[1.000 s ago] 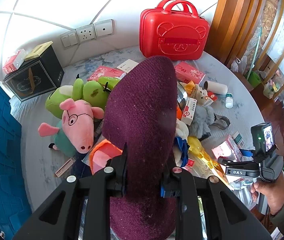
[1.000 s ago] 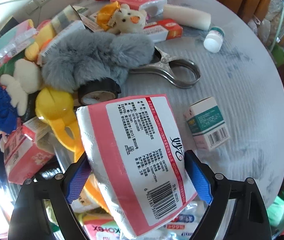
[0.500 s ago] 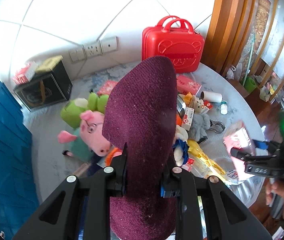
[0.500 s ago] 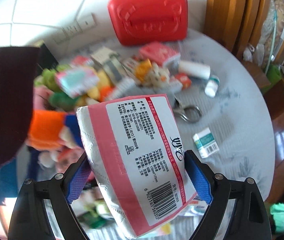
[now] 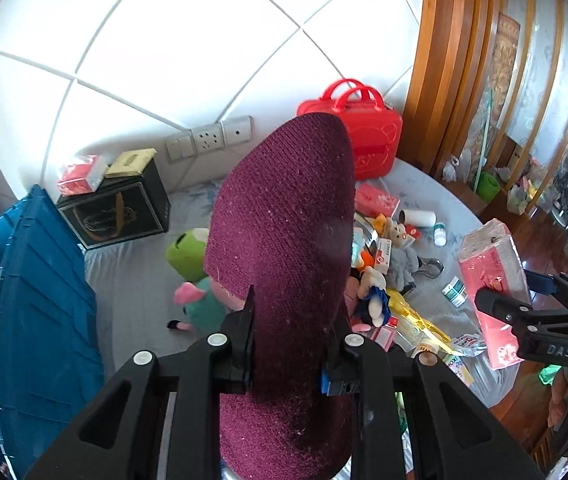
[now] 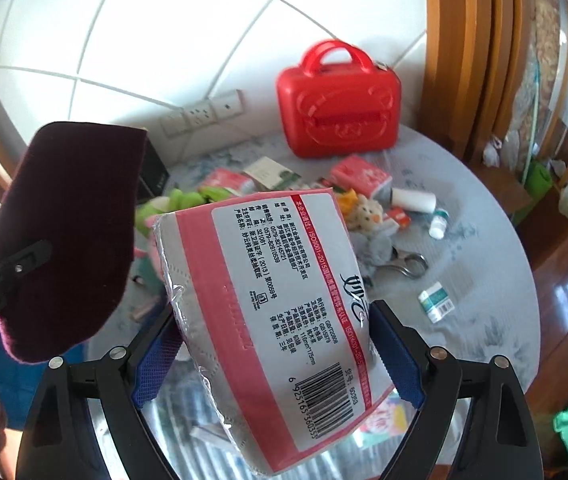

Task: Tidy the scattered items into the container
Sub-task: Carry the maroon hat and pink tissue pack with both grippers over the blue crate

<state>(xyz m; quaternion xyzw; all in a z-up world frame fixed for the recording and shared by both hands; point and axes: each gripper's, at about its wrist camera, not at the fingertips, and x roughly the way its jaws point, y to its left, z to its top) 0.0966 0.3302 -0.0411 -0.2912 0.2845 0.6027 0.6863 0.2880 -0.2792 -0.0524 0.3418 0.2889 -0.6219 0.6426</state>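
We saw our left gripper (image 5: 287, 344) as matte black plastic, its two arms cut with triangular openings and set with round silver screws, a blue pad showing on one finger. Our right gripper (image 6: 276, 352) was built alike, with blue textured pads (image 6: 393, 354) and white "DAS" lettering on its body.

There are two grippers, the left gripper (image 5: 287, 344) and the right gripper (image 6: 274, 350). One purple sock (image 5: 284, 240). One pink tissue pack (image 6: 280, 320). One red case (image 6: 337, 98) at 12 o'clock. One blue bin (image 5: 32, 304) at 9 o'clock. One black box (image 5: 116, 208). One white bottle (image 6: 437, 224). One pair of scissors (image 6: 407, 264).
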